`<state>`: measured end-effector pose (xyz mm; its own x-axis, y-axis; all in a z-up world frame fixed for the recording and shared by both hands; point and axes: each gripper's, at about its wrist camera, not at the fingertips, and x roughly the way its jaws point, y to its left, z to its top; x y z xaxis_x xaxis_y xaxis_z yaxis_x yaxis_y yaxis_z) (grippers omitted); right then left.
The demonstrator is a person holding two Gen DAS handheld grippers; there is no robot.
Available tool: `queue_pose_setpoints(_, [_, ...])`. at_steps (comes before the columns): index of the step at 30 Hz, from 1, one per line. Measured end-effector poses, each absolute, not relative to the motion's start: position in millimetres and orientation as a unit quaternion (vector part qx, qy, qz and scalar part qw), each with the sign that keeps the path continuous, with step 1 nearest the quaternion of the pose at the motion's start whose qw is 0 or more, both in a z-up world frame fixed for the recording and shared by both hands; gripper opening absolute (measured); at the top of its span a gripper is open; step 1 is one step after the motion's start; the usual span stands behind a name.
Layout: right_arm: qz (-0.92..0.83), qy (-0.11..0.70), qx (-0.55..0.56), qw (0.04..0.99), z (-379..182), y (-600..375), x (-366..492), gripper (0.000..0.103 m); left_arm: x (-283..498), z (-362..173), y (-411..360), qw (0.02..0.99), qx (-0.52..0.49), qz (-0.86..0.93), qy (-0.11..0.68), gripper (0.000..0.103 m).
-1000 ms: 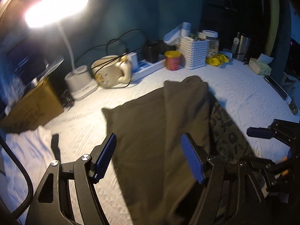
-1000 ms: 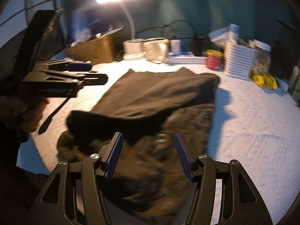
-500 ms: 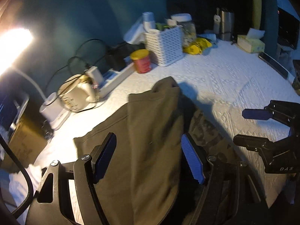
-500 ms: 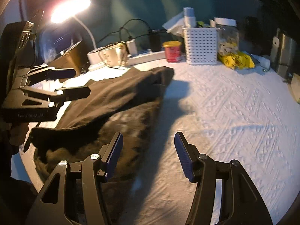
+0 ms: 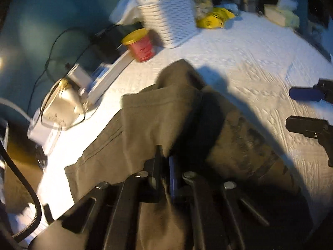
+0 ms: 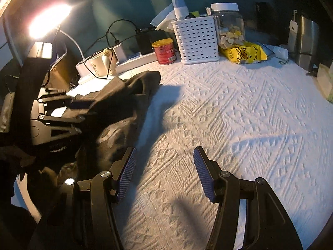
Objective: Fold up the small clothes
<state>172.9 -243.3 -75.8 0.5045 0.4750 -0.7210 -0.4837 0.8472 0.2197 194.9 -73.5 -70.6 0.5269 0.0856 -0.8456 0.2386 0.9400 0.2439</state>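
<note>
A dark olive-brown garment [image 5: 158, 114] lies partly folded on the white textured cloth [image 5: 260, 66]. My left gripper [image 5: 165, 162] is shut on the garment's near edge, with fabric pinched between the pads. In the right wrist view the garment [image 6: 124, 95] is bunched at the left. My right gripper [image 6: 164, 170] is open and empty over bare cloth [image 6: 239, 114], just right of the garment. The right gripper also shows at the right edge of the left wrist view [image 5: 310, 108], and the left gripper at the left of the right wrist view [image 6: 62, 114].
Along the back stand a white slotted basket [image 6: 196, 40], a red can with a yellow lid [image 6: 164, 51], a clear jar [image 6: 229, 27], a yellow bag [image 6: 243, 52], a power strip with cables [image 6: 135, 60], a cream mug [image 6: 100, 65] and a lit lamp [image 6: 47, 19]. A steel container [image 6: 308, 41] stands far right.
My left gripper has closed on the garment's near edge; it was open before. My right gripper has swung right, off the garment and over bare cloth.
</note>
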Motion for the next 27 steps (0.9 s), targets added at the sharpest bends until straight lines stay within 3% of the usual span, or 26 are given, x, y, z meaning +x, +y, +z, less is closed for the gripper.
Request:
queue_pose_setpoints(8, [0.266,0.421,-0.016,0.867,-67.5,-223.5,180.8,0.06,172.6,-39.7,11.4,0.896,0.076,0.027,0.436,0.004])
queue_pose_setpoints(19, [0.249,0.429,-0.039,0.868,-63.3,-191.9,164.1,0.06,166.0,-78.4,82.6,0.887,-0.041,0.027,0.459,0.006])
queue_pose_setpoints(27, [0.255,0.429,-0.059,0.865,-59.4,-174.0,145.4,0.06,145.5,-71.5,104.8,0.885,-0.081,0.032,0.457,0.008])
